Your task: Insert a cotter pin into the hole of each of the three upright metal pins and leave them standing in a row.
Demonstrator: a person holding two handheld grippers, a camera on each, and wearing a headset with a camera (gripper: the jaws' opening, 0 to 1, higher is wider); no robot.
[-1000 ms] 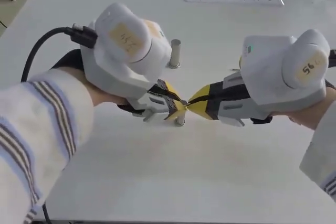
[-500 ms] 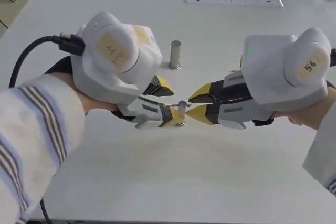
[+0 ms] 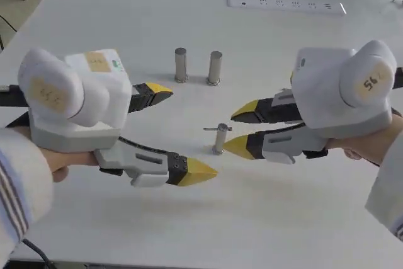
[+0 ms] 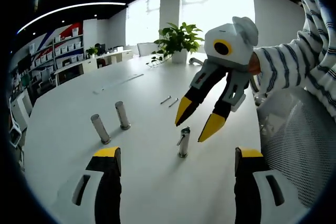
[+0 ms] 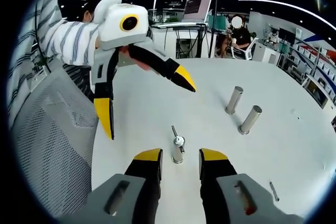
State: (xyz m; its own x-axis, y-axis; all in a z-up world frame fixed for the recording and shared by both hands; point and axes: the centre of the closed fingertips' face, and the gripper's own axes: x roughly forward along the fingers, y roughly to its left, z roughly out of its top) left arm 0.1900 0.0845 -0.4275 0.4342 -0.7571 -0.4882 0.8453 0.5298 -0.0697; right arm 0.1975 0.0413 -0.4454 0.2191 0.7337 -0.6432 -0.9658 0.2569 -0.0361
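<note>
Left gripper has let go and backed off, jaws wide apart, right gripper has its jaws apart just beside the near metal pin, now standing free with a cotter pin through its hole; so one is done, rear-left pin and rear-right pin are still bare.

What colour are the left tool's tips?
Yellow tips; head view shows them best.

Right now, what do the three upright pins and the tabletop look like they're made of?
The near pin, far left pin and far right pin: likely steel, grey with a satin sheen and lengthwise highlights. The tabletop: white, smooth, matte, perhaps laminate or painted board; the look leaves it open.
</note>
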